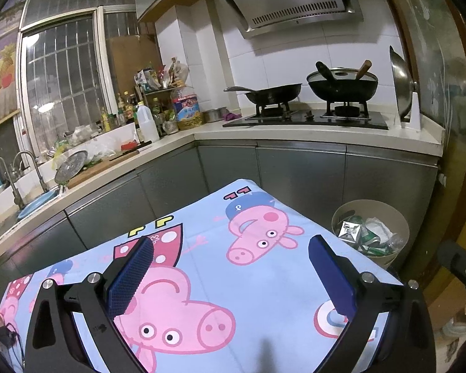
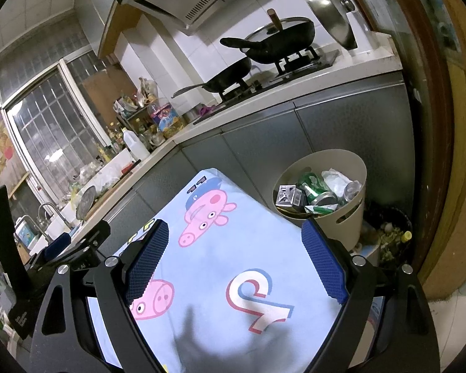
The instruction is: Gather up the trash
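Left gripper (image 1: 231,267): jaws spread wide, nothing between the pads, above the cartoon-pig cloth (image 1: 248,279). Right gripper (image 2: 234,255): likewise released, empty. Trash bin (image 2: 355,214): beige, on the floor just beside the cloth's right edge, holding cans (image 2: 313,189) and wrappers.

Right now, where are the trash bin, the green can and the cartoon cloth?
trash bin (image 2: 355,214): right wrist view, outer wall.
green can (image 2: 314,192): right wrist view, can's side.
cartoon cloth (image 1: 264,279): left wrist view, bare blue area.
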`<state>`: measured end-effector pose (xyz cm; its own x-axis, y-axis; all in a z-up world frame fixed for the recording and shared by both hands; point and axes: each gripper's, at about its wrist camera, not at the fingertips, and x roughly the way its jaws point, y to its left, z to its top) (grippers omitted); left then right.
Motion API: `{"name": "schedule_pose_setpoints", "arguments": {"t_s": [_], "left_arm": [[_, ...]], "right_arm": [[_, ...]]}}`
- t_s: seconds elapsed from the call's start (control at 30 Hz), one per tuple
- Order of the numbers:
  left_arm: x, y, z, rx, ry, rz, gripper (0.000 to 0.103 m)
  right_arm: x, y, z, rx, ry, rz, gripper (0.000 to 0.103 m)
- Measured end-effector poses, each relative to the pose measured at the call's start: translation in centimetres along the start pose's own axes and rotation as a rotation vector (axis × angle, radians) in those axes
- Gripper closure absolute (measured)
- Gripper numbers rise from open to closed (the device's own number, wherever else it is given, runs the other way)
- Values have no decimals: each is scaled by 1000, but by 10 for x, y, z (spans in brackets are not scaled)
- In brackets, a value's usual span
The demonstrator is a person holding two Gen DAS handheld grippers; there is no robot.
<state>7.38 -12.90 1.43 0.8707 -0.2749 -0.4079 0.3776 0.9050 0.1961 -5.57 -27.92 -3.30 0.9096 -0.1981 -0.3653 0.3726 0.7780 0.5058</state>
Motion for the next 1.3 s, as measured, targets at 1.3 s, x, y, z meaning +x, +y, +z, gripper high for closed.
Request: {"name": "schedule_pose_setpoints", "arguments": {"t_s": [1.3], "left_arm": [[11,0,-18,38,38,-35,4]], "right_arm": [[3,-4,-2,4,6,-1,17]]}}
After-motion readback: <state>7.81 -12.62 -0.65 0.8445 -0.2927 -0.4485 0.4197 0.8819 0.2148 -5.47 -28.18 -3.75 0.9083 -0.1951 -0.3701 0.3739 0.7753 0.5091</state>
